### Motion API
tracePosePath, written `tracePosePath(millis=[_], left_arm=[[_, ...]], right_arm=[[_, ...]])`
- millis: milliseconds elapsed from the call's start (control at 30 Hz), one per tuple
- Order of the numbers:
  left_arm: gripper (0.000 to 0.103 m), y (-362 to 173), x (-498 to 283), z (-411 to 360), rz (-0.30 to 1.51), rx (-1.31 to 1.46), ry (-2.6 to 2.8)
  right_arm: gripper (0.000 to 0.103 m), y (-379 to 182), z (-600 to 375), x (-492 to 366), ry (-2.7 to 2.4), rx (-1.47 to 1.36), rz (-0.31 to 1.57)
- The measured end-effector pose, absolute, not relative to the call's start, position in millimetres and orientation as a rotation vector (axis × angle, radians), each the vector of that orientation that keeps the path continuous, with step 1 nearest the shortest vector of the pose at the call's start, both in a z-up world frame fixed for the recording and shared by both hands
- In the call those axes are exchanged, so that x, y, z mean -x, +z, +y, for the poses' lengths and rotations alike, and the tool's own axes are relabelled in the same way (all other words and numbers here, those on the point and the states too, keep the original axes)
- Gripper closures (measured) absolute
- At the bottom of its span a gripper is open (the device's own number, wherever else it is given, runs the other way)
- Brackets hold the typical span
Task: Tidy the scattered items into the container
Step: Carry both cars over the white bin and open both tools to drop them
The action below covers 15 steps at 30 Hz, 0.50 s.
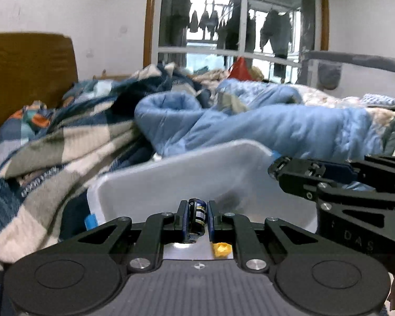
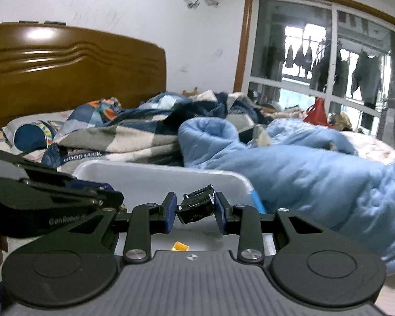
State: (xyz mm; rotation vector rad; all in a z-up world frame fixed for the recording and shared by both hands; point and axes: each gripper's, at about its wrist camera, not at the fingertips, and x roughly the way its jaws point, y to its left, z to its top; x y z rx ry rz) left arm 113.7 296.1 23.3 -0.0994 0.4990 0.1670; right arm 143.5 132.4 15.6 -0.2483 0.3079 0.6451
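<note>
My left gripper (image 1: pixel 196 220) is shut on a small dark blue toy car (image 1: pixel 196 217) with white and yellow marks, held over the near rim of a translucent white plastic container (image 1: pixel 171 181). My right gripper (image 2: pixel 195 209) holds a small black toy car (image 2: pixel 197 208) between its blue pads, over the same container (image 2: pixel 150 181). A yellow item (image 1: pixel 221 248) lies on the container's floor below the left gripper; it also shows in the right wrist view (image 2: pixel 180 246). Each gripper shows in the other's view, the right gripper (image 1: pixel 276 168) and the left gripper (image 2: pixel 115 197).
The container sits on a bed. A light blue quilt (image 2: pixel 289 163) lies behind and to the right of it. A blue and white checked blanket (image 1: pixel 52 142) is heaped to the left. A wooden headboard (image 2: pixel 65 68) stands at the back left, a window (image 2: pixel 324 60) at the back right.
</note>
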Motion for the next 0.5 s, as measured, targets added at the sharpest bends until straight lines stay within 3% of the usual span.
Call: tracePosePath(millis=[333, 500], left_arm=[[0.086, -3, -125, 306, 0.574, 0.100, 0.182], [0.077, -5, -128, 301, 0.593, 0.077, 0.174]], right_arm=[[0.068, -13, 154, -159, 0.666, 0.266, 0.412], [0.065, -18, 157, -160, 0.658, 0.274, 0.427]])
